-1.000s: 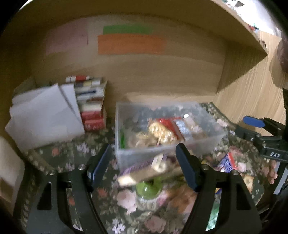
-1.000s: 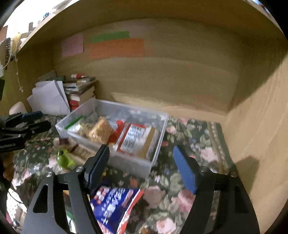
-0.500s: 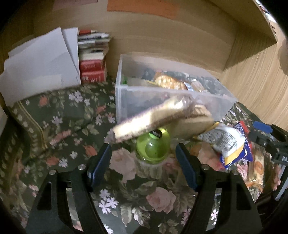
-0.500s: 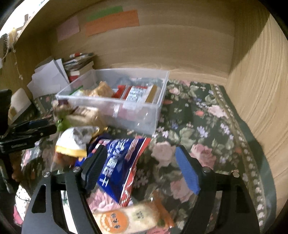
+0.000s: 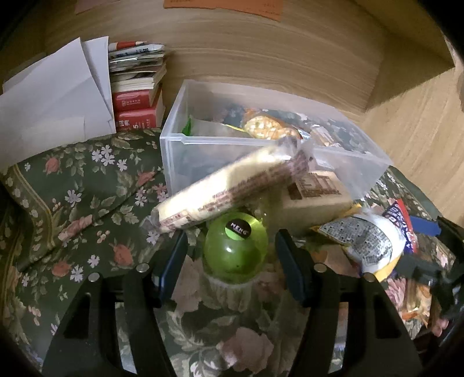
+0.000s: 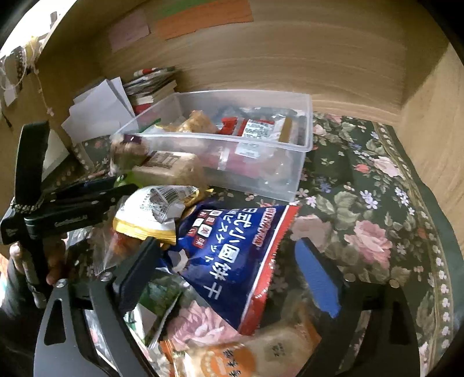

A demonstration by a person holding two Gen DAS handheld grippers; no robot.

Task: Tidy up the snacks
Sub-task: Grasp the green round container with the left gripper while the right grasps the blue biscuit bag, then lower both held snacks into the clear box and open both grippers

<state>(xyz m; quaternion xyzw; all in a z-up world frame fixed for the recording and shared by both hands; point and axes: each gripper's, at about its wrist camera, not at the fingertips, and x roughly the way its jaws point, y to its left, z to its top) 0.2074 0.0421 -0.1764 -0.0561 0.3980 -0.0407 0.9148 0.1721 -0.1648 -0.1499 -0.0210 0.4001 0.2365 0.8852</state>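
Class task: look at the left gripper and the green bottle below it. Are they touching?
Apart. In the left wrist view the green bottle sits between the closing jaws of the left gripper, with floral cloth visible on both sides between bottle and pads.

A light wood-grain back wall [image 6: 290, 58] closes off the alcove, meeting a matching wooden side panel [image 6: 435, 139] on the right. Paper notes are stuck to the back wall: an orange strip [image 6: 203, 16] and a pale pink one [image 6: 129, 33]. The surface is covered by a dark green floral cloth [image 5: 72, 188]. In the left corner, a stack of books [image 5: 136, 95] stands against the wall, with white paper sheets [image 5: 55, 95] leaning beside it. Brighter light, perhaps daylight, shows at the upper left.
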